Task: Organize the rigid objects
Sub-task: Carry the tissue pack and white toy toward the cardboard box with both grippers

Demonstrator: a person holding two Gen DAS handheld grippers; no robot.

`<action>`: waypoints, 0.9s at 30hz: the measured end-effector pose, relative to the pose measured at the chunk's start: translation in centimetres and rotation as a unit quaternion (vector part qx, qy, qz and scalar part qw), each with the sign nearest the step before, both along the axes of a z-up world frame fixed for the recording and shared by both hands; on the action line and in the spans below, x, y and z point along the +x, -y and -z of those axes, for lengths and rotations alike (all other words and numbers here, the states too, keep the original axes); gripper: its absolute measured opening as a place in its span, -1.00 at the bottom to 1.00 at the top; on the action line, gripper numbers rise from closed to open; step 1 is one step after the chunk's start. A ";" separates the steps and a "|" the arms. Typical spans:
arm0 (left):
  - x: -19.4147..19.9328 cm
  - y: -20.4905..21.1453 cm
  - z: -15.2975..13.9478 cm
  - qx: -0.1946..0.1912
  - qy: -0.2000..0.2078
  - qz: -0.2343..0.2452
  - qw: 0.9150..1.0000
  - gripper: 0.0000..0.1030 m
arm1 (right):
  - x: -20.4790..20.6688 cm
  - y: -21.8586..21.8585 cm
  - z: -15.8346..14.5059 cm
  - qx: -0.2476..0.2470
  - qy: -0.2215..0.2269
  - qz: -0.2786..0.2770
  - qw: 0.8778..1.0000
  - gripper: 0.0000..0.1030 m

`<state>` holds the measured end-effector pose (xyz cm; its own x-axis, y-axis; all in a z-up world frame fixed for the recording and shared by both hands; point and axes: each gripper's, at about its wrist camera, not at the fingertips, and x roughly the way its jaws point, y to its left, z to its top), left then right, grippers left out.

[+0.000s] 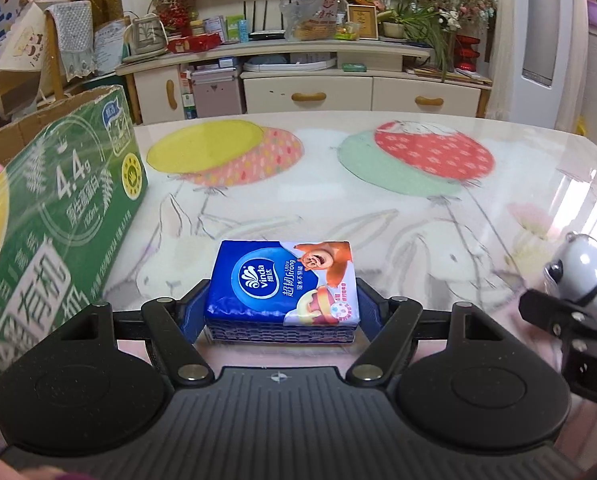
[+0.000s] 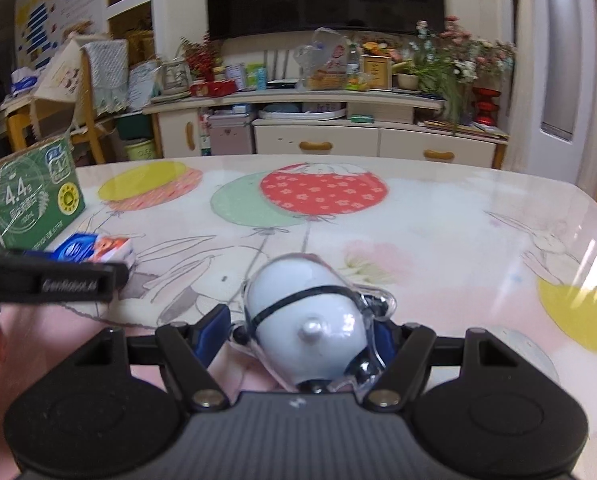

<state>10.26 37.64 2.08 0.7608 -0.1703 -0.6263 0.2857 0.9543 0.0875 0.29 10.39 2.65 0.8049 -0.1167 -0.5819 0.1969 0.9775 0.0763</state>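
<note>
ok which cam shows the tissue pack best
The left wrist view: the tissue pack sits centred between the left claw fingers, label readable. The right wrist view shows only a small blurred corner of it, behind the left claw's finger.

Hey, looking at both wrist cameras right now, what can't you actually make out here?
- Inside of the green carton: left wrist view, hidden by its own wall and cut off by the left edge.
- Underside of the tissue pack in the left gripper: hidden by the pack itself.
- White toy in the right gripper: right wrist view, blurred, its lower end behind the gripper body.
- Carton's small print: too small.
</note>
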 end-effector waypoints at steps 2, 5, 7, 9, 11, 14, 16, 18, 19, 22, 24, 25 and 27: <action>-0.6 0.1 0.1 -0.004 -0.002 0.003 1.000 0.75 | -0.6 -0.1 -0.1 0.000 0.003 0.007 1.000 0.38; -1.7 0.2 0.3 -0.005 -0.002 0.013 1.000 0.75 | -1.6 -0.5 -0.2 -0.007 0.008 0.015 1.000 0.38; -2.4 0.2 0.4 -0.007 -0.004 0.017 1.000 0.75 | -2.1 -0.7 -0.3 -0.010 0.009 0.019 1.000 0.38; -3.0 0.0 0.5 -0.008 -0.005 0.020 1.000 0.75 | -2.4 -1.0 -0.3 -0.011 0.008 0.022 1.000 0.38; -3.6 -0.1 0.6 -0.008 -0.005 0.024 1.000 0.75 | -2.7 -1.2 -0.3 -0.010 0.006 0.024 1.000 0.38; -4.1 -0.3 0.5 -0.011 -0.008 0.026 1.000 0.75 | -3.1 -1.5 -0.4 -0.008 0.004 0.026 1.000 0.38; -4.5 -0.5 0.6 -0.015 -0.012 0.027 0.999 0.74 | -3.4 -1.6 -0.7 -0.009 0.005 0.026 1.000 0.38; -4.9 -0.8 0.6 -0.018 -0.015 0.028 0.999 0.74 | -3.8 -1.8 -0.9 -0.008 0.006 0.027 1.000 0.38; -5.0 -0.9 0.6 -0.020 -0.017 0.029 0.999 0.74 | -4.0 -1.8 -1.0 -0.007 0.006 0.027 1.000 0.38; -5.8 -1.2 0.6 -0.026 -0.022 0.031 0.999 0.74 | -4.5 -2.1 -1.1 -0.008 0.004 0.028 1.000 0.38; -6.4 -1.3 0.6 -0.029 -0.025 0.032 0.999 0.74 | -4.8 -2.4 -1.2 -0.012 0.002 0.029 1.000 0.38; -6.6 -1.5 0.5 -0.030 -0.027 0.033 0.999 0.74 | -4.9 -2.6 -1.2 -0.013 0.002 0.028 1.000 0.38; -7.1 -1.7 0.3 -0.032 -0.028 0.034 0.999 0.74 | -5.3 -2.8 -1.3 -0.016 0.000 0.028 0.999 0.38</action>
<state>3.18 39.33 1.77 0.7107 -0.2618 -0.6530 0.3524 0.9358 0.0084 -4.97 13.15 3.91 0.7968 -0.1791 -0.5771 0.2507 0.9670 0.0460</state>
